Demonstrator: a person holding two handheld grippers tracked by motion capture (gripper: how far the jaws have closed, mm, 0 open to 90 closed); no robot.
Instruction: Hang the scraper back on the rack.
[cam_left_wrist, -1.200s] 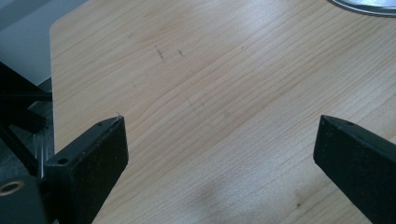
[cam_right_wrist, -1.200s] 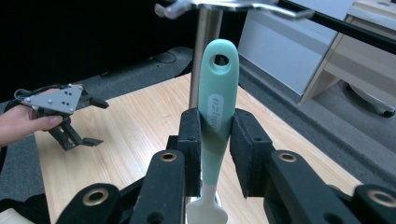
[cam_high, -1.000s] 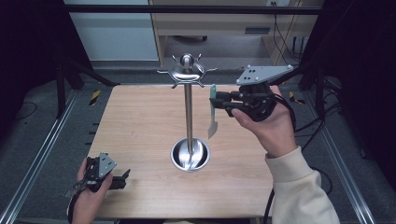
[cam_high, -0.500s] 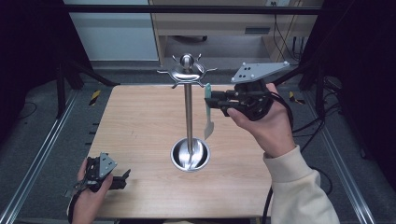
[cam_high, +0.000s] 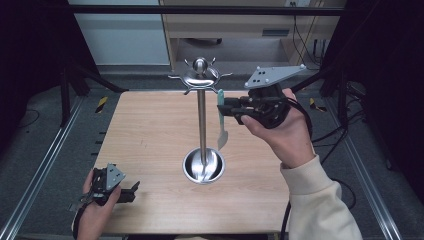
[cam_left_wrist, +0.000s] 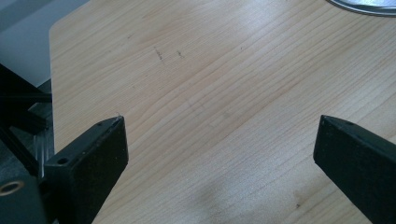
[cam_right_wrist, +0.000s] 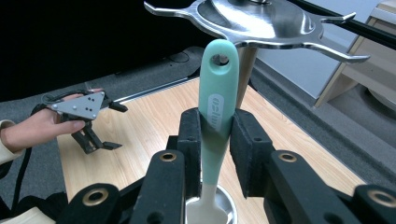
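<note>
Steel stand (cam_high: 202, 125) is my landmark: one upright pole rising from one round dish base (cam_high: 203, 166) near the middle of the one wooden table (cam_high: 150, 130), topped by one ball and a ring of curved hooks (cam_right_wrist: 261, 25). I count six hook arms in the high view, though the far ones are small.

One utensil (cam_high: 221, 122) with a mint-green handle and a pale blade hangs upright just to the right of the pole, below the hook ring and above the base. My right gripper (cam_high: 222, 109) is clamped on that handle, one pad on each side of it; in the right gripper view the handle (cam_right_wrist: 217, 107) stands between my two black pads with its single hanging hole just under the nearest hook, not yet on it.

My left gripper (cam_high: 131, 191) rests low on the table, well apart from the stand, toward its near left corner. Its two jaws stand wide apart over bare wood, holding nothing, with the rim of the base at the upper right of its view.
</note>
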